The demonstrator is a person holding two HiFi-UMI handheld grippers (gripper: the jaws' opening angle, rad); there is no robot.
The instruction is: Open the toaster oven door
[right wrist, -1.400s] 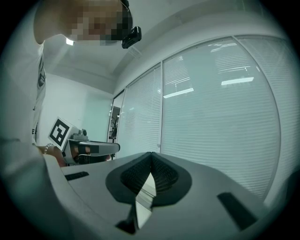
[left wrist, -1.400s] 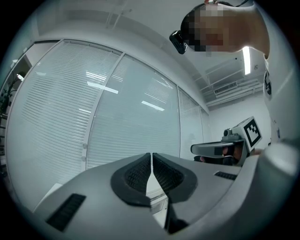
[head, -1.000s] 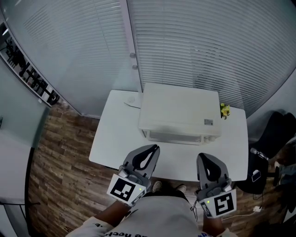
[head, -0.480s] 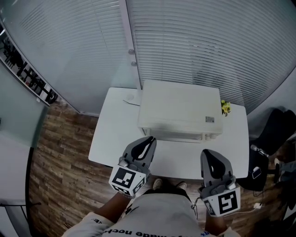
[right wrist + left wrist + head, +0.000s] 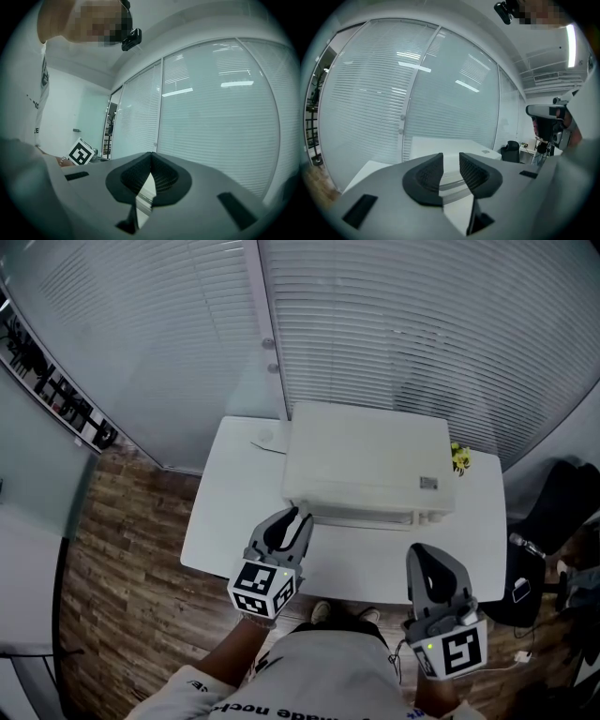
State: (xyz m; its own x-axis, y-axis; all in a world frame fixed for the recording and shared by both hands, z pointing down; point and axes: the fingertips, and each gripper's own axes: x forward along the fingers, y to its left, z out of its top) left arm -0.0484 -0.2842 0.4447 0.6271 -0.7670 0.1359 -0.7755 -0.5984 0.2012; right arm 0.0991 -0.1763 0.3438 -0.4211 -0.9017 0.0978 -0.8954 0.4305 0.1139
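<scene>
A white toaster oven (image 5: 370, 460) stands on the white table (image 5: 234, 512) with its door closed and its handle bar (image 5: 361, 517) along the front. My left gripper (image 5: 291, 519) sits just in front of the oven's front left corner. Its jaws have just been opening and now stand apart with nothing between them. In the left gripper view the oven (image 5: 440, 143) shows above and through the gap of that gripper (image 5: 451, 161). My right gripper (image 5: 424, 561) hangs back near the table's front edge, shut (image 5: 151, 157) and empty.
A small yellow object (image 5: 457, 458) lies behind the oven's right side. A flat pale item (image 5: 267, 442) lies at the table's back left. Blinded glass walls (image 5: 394, 324) close off the back. A black chair (image 5: 558, 507) stands at the right.
The left gripper has moved forward and down to the oven's front left corner, and its jaws have gone from shut to apart. The right gripper has stayed put.
</scene>
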